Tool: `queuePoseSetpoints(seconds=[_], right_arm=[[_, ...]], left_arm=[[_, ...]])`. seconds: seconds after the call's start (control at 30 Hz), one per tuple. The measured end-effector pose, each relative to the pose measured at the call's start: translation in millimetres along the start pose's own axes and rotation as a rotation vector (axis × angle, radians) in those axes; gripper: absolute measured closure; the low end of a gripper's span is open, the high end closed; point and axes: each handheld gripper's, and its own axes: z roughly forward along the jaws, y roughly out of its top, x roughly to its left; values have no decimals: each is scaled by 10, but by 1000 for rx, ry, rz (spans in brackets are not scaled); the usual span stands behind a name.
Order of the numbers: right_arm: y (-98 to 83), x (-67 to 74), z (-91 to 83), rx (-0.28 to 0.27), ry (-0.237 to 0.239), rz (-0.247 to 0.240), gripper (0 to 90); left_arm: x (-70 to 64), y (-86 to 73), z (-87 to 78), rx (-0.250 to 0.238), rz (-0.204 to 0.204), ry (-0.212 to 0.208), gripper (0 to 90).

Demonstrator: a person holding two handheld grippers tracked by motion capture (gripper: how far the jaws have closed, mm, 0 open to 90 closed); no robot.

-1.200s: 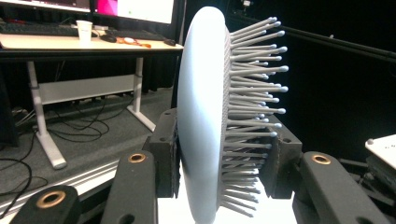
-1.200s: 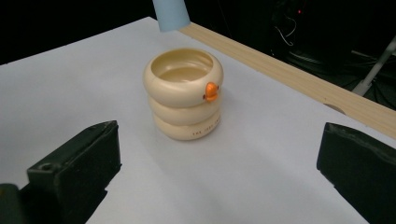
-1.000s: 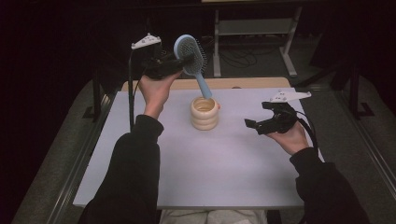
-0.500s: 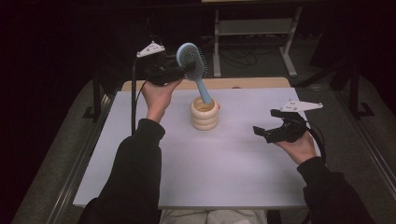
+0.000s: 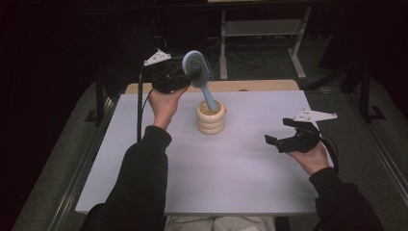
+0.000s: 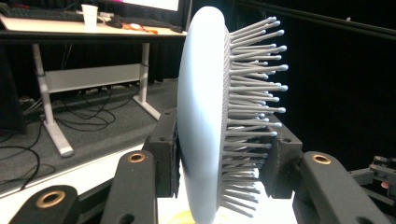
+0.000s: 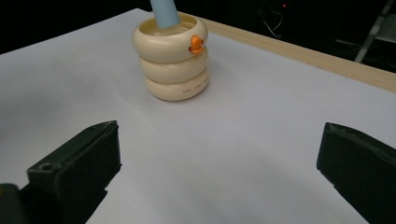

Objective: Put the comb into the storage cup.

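Our left tool clamps the hairbrush, handle already inside the cup; release remains. Right tool gapes empty.

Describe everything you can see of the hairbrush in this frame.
The hairbrush is pale blue, with an oval head and grey ball-tipped bristles on one face. It looks like plastic. It stands tilted, its handle down inside the cream ringed holder, its head leaning toward the left gripper. That gripper's jaws are clamped on the head, one on the smooth back, one against the bristles. The holder stands on the white tabletop.
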Motion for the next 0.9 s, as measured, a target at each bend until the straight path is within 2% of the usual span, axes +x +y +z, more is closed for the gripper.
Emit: queuePoseSetpoints(seconds=[0.3,0.43,0.53,0.7,0.8,0.9], right_arm=[[-39,2,-25,1,-3,-4,0],[-47,10,-26,5,2,-4,0],[-73,8,-26,8,0,-6,0],[-100,0,-54,2,-7,2,0],[-108,-9,-70,-3,-3,5,0],[-108,-22,-90,-6,6,17,0]], left_arm=[[57,-137,64,17,-24,14,561],[77,-201,98,8,-41,6,561],[99,-275,124,-6,-44,-7,561],[152,-413,188,11,-68,2,561],[188,-480,217,7,-98,5,561],[235,-547,236,-12,-145,15,562]])
